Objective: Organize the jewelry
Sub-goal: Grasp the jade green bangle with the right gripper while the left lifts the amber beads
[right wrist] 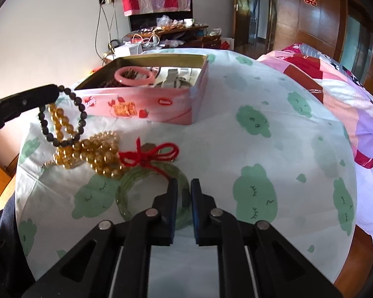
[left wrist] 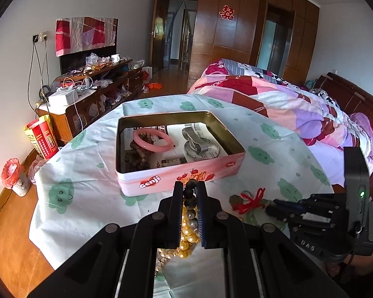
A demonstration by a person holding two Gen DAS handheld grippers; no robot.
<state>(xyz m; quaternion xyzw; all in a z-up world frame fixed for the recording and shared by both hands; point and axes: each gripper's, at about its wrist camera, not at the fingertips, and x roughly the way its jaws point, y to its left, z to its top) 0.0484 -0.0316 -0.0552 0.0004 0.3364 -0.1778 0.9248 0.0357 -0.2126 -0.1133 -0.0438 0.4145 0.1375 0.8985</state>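
From the right wrist alone, left gripper [right wrist: 56,90] pinches dark beads [right wrist: 78,104]; right gripper [right wrist: 184,186] seemingly clamps green bangle [right wrist: 126,186].

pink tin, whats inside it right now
Inside the pink tin: a pink bangle resting on brown beads, a silver watch, and printed paper lining the bottom. The near wall hides the front floor.

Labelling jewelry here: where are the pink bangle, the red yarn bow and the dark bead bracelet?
Pink bangle [left wrist: 153,143]: left wrist view, near rim.
Red yarn bow [right wrist: 146,156]: right wrist view, knot.
Dark bead bracelet [right wrist: 82,115]: right wrist view, right-hand bead.
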